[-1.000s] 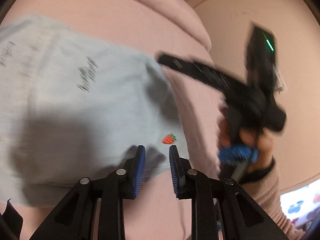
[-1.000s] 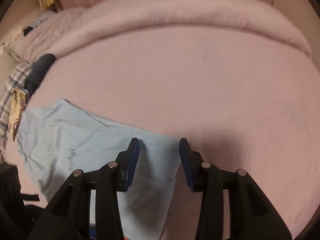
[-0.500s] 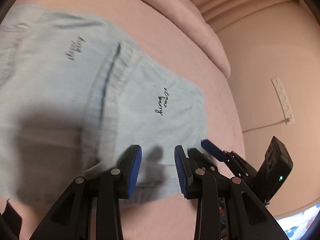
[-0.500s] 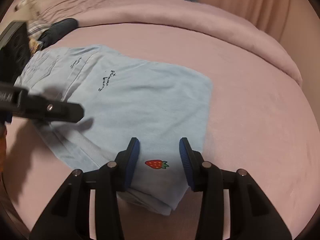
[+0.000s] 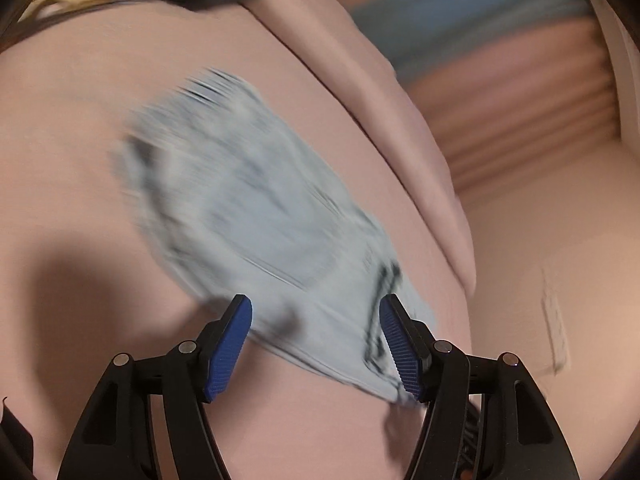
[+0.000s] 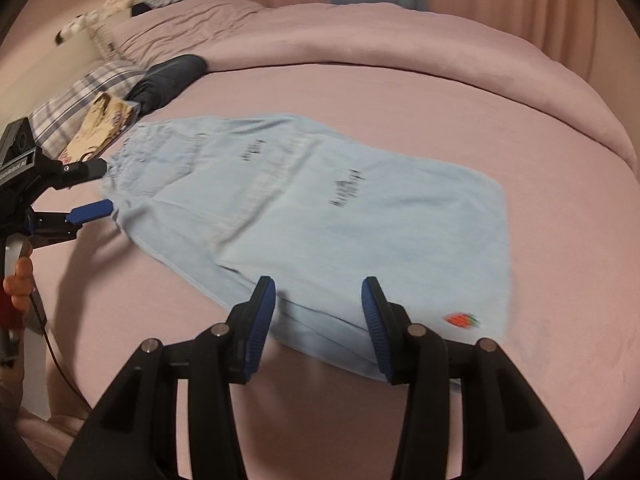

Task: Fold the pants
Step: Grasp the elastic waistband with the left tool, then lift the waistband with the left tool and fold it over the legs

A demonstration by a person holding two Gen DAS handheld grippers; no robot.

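Note:
Light blue pants (image 6: 320,208) lie flat and folded lengthwise on a pink bed, with black lettering and a small red strawberry print (image 6: 462,319) near the hem. In the left wrist view the pants (image 5: 256,216) are blurred. My left gripper (image 5: 316,344) is open and empty above the waistband end; it also shows in the right wrist view (image 6: 96,188), by the waistband. My right gripper (image 6: 318,320) is open and empty, just above the near long edge of the pants.
The pink bedsheet (image 6: 400,100) has a rolled pink duvet (image 6: 360,36) along the far side. A dark folded garment (image 6: 168,80), a plaid pillow (image 6: 80,100) and a printed item (image 6: 100,128) lie at the left. A wall (image 5: 560,280) stands at the right.
The left gripper has swung to the waistband end and its jaws have opened wider. The right gripper has drawn back along the near edge; the pants lie spread flat.

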